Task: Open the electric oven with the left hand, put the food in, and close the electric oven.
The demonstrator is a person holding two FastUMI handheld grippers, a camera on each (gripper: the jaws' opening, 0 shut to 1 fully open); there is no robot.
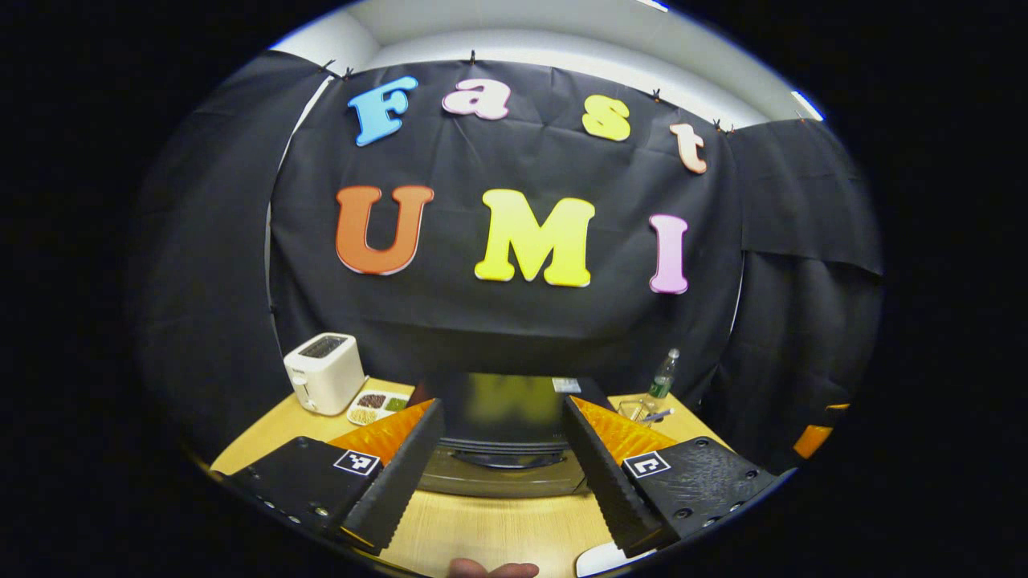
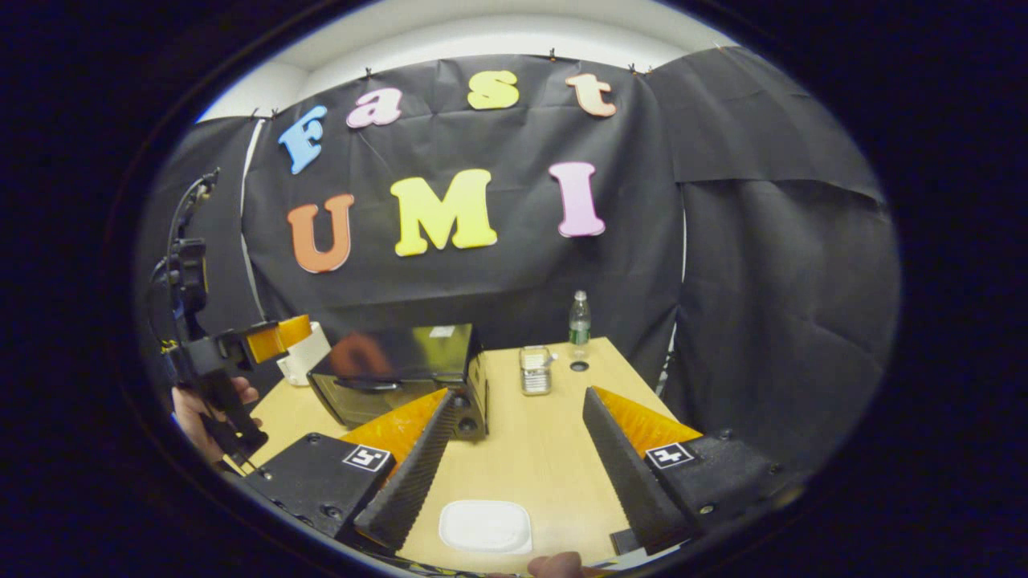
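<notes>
We take the oven (image 1: 506,433) as our landmark: a dark, boxy appliance with a glossy top that mirrors the wall, a curved bar handle across the upper edge of its door, and knobs on the side panel seen in the right gripper view (image 2: 401,373). Its door is shut. It stands on a pale wooden table (image 1: 498,526), toward the back.

In the left gripper view, the left gripper (image 1: 502,474) faces the oven door squarely, its fingers spread wide and holding nothing, the handle lying between them and farther off. Behind and to the left of the oven we see a white toaster (image 1: 324,372) and, beside it, a divided dish (image 1: 377,406) of small foods. To the oven's right stand a bottle (image 1: 663,375) and a clear container (image 1: 638,409).

In the right gripper view, the right gripper (image 2: 514,466) is likewise wide apart and empty, aimed at the table to the right of the oven. A white plate (image 2: 485,527) lies in front of the oven, near the table's front edge. The left gripper (image 2: 277,337), gripped by a hand (image 2: 201,413), appears left of the oven.
</notes>
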